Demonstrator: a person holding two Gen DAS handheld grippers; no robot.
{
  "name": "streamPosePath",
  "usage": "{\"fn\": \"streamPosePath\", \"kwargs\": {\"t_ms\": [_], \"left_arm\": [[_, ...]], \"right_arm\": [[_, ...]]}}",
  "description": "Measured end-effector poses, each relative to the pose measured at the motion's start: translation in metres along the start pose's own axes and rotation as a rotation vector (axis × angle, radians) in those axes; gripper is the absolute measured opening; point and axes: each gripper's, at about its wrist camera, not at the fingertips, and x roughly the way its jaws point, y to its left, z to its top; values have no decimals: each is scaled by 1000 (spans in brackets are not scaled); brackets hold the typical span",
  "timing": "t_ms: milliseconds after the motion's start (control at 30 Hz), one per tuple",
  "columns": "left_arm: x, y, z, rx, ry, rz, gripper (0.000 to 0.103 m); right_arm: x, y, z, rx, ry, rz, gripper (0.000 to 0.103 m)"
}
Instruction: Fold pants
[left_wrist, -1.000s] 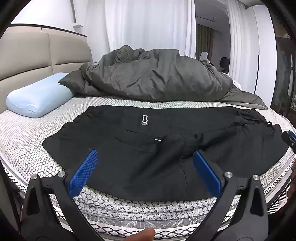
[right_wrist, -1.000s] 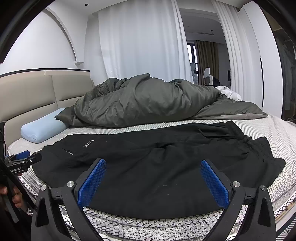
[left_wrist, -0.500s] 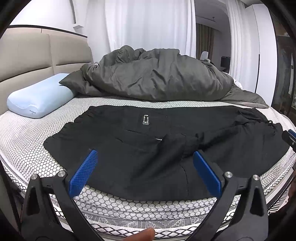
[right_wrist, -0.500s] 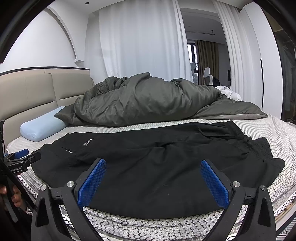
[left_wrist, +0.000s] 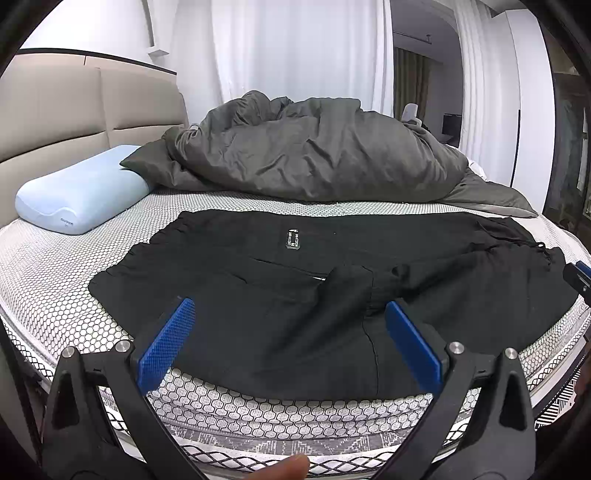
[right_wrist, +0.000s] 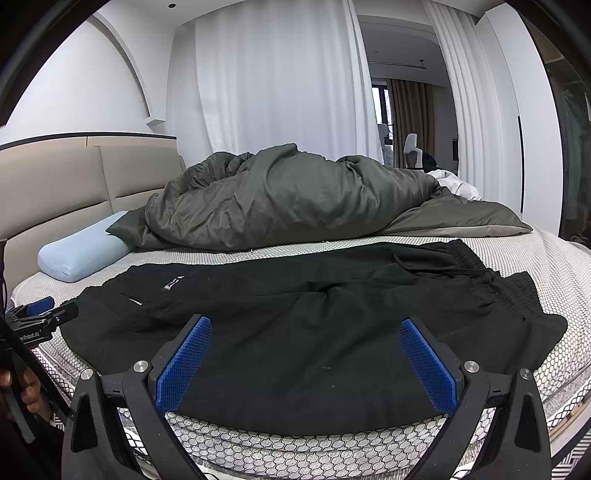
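Observation:
Black pants (left_wrist: 295, 295) lie spread flat along the near edge of the bed, with a small label on the cloth; they also show in the right wrist view (right_wrist: 314, 332), the elastic waistband at the right. My left gripper (left_wrist: 290, 345) is open and empty, held just above the near edge of the pants toward the leg end. My right gripper (right_wrist: 304, 360) is open and empty over the near edge toward the waist end. The left gripper shows at the left edge of the right wrist view (right_wrist: 40, 314).
The mattress (left_wrist: 55, 295) has a honeycomb-patterned cover. A bunched grey duvet (left_wrist: 314, 155) lies behind the pants. A light blue pillow (left_wrist: 77, 192) sits at the back left by the beige headboard (left_wrist: 92, 110). White curtains hang behind.
Both views have drifted slightly; the pants lie as before and both grippers stay open.

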Motion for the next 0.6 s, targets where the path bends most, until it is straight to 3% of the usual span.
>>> {"fn": "streamPosePath", "kwargs": {"t_ms": [600], "left_arm": [[-3, 2, 2, -11, -9, 5, 103]], "right_arm": [[0, 0, 0, -2, -1, -2, 103]]}}
